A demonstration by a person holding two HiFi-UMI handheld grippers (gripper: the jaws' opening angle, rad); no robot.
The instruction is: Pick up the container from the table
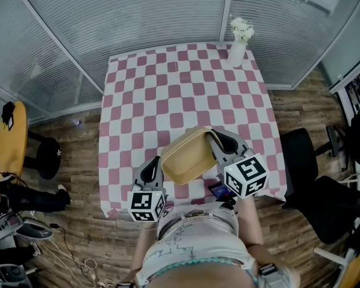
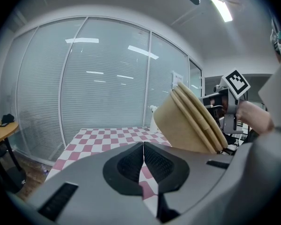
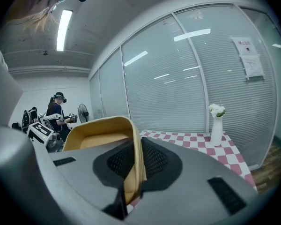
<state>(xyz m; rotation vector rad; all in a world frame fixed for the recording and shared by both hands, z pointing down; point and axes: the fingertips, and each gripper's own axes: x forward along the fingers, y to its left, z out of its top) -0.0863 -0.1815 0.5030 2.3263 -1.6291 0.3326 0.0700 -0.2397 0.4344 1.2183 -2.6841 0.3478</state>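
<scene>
A tan, tray-like container (image 1: pixel 189 155) is lifted off the checked table (image 1: pixel 186 89) and tilted, its near right rim pinched by my right gripper (image 1: pixel 219 141). In the right gripper view the container's wall (image 3: pixel 103 130) runs between the shut pads (image 3: pixel 152 158). My left gripper (image 1: pixel 151 170) hangs just left of the container, jaws shut with nothing between them; in the left gripper view (image 2: pixel 144 159) the container (image 2: pixel 189 121) floats up and to the right, apart from the jaws.
A white vase with flowers (image 1: pixel 239 41) stands at the table's far right corner. A black chair (image 1: pixel 315 179) sits right of the table, a yellow round table (image 1: pixel 11 138) far left. Glass walls enclose the back. Another person (image 3: pixel 57 111) stands far behind.
</scene>
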